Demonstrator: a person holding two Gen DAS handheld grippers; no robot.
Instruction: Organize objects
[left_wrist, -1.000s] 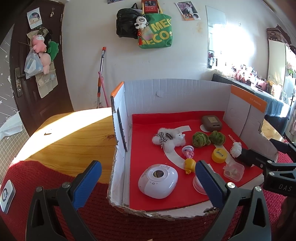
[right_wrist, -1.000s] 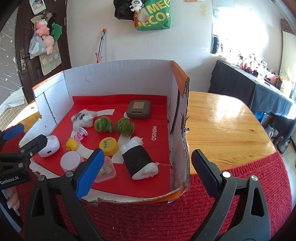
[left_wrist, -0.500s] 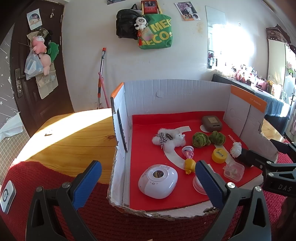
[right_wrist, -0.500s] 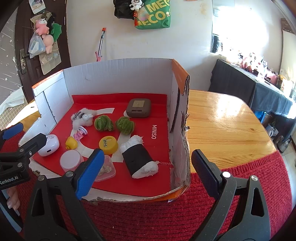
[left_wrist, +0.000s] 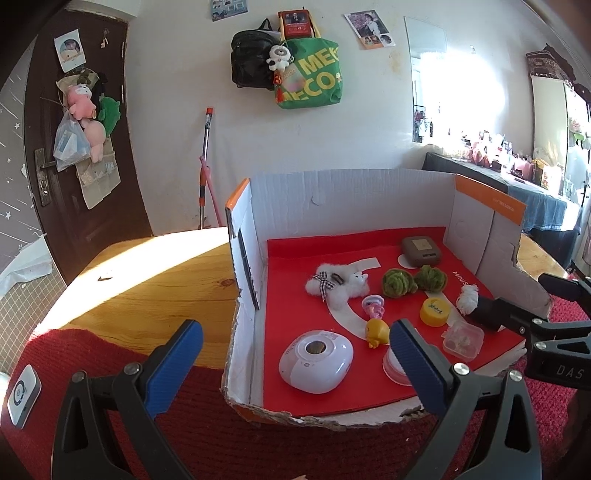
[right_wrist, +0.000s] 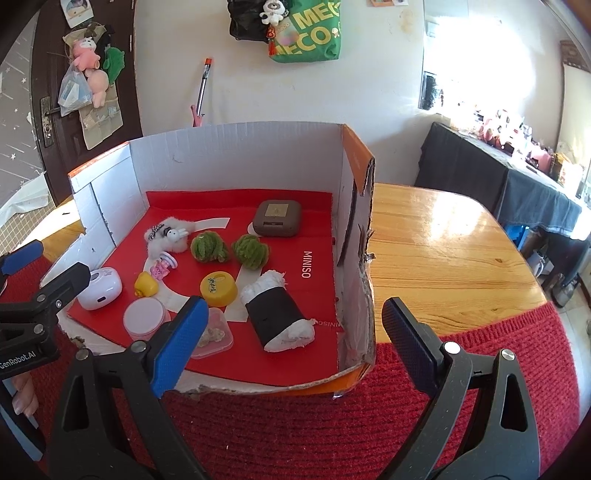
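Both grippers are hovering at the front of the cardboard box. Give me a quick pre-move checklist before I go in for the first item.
1. Left gripper open and empty: ok.
2. Right gripper open and empty: ok.
3. Box front side low enough to reach in: ok, only a torn low edge there.
4. White round device free to grasp: ok, it lies apart from the yellow duck.
5. Black-and-white roll clear of the box wall: ok, red floor shows between them.
6. Clear small case reachable: cannot tell, the right gripper's finger hides part of it.
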